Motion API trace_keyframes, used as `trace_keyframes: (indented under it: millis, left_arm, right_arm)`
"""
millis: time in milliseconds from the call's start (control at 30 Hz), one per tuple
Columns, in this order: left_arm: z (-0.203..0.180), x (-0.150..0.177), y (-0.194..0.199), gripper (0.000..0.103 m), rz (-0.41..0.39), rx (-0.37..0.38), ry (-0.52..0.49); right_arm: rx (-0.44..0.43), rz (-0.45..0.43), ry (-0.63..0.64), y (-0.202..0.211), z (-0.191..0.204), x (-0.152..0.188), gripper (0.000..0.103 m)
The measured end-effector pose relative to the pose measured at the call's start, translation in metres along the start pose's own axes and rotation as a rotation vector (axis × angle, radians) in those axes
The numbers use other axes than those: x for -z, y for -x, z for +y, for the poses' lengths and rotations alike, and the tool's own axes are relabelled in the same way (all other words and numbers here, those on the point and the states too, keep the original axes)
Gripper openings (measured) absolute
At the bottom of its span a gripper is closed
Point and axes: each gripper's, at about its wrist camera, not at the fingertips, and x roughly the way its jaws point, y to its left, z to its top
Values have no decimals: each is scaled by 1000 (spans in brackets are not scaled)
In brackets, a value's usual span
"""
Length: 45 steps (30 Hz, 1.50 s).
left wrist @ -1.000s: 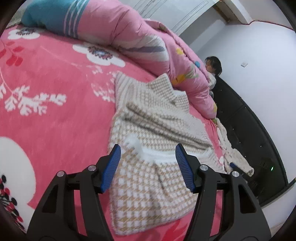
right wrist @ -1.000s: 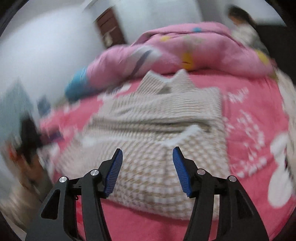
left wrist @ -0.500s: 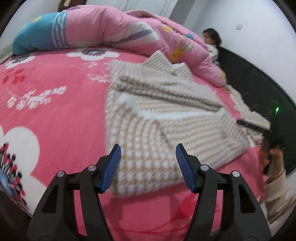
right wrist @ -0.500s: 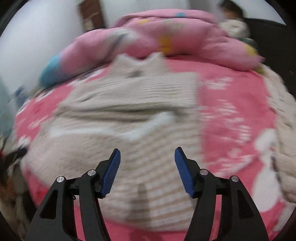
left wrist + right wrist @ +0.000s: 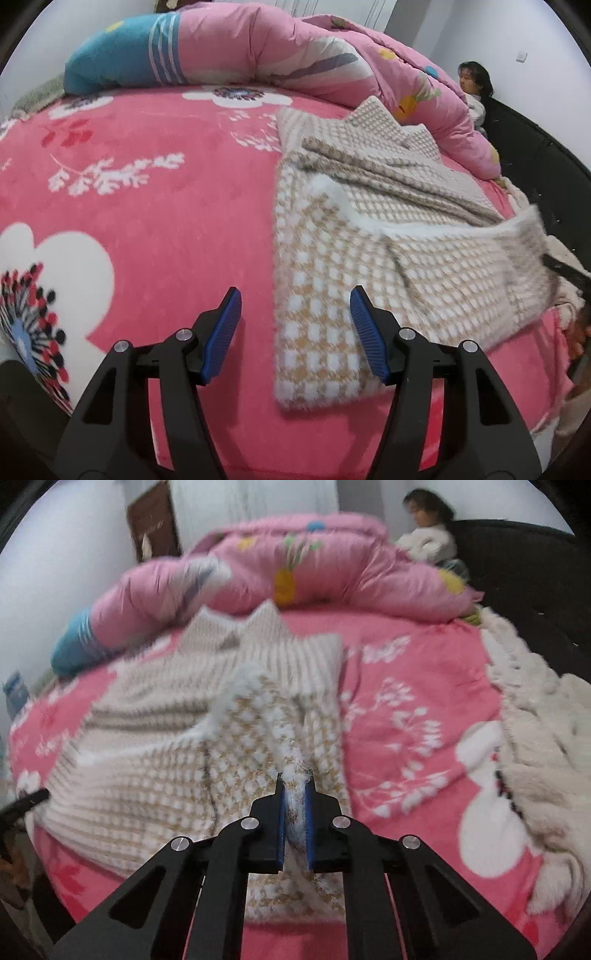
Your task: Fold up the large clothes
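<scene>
Folding looks roughly midway. The checked beige-and-white sweater (image 5: 369,229) lies on the pink flowered bed (image 5: 166,221), near its front edge, with its collar points toward the rolled pink quilt (image 5: 295,48) at the far side. Both sleeves seem already laid across the chest, so the garment is a narrow block and what is left, by my reading, is to bring the hem up toward the collar and flatten the stack.

The right gripper (image 5: 294,816) has just closed its fingers, and a tuft of the hem's right corner is pinched between the blue pads. The left gripper (image 5: 295,332) hangs released over the hem's left corner, one finger over the knit and the other over bare bedding, touching nothing that I can see.

That left corner likely has to be caught before the lift. A second fluffy cream garment (image 5: 535,738) waits at the bed's right edge, untouched
</scene>
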Motion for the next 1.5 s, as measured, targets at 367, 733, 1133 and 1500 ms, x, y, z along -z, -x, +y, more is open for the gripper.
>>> trace_keyframes:
  millis: [367, 733, 1133, 1500]
  left_arm:
    - [4, 1, 25, 58, -57, 27, 21]
    - [-3, 58, 13, 59, 126, 375, 166]
    - [1, 19, -15, 14, 28, 302, 296]
    - [-8, 13, 96, 10, -65, 318, 108]
  right_arm:
    - [1, 135, -121, -41, -23, 21, 19]
    - [-428, 308, -411, -6, -49, 79, 60]
    - [-379, 81, -523, -56, -55, 65, 11]
    - [-374, -68, -263, 71, -31, 52, 9]
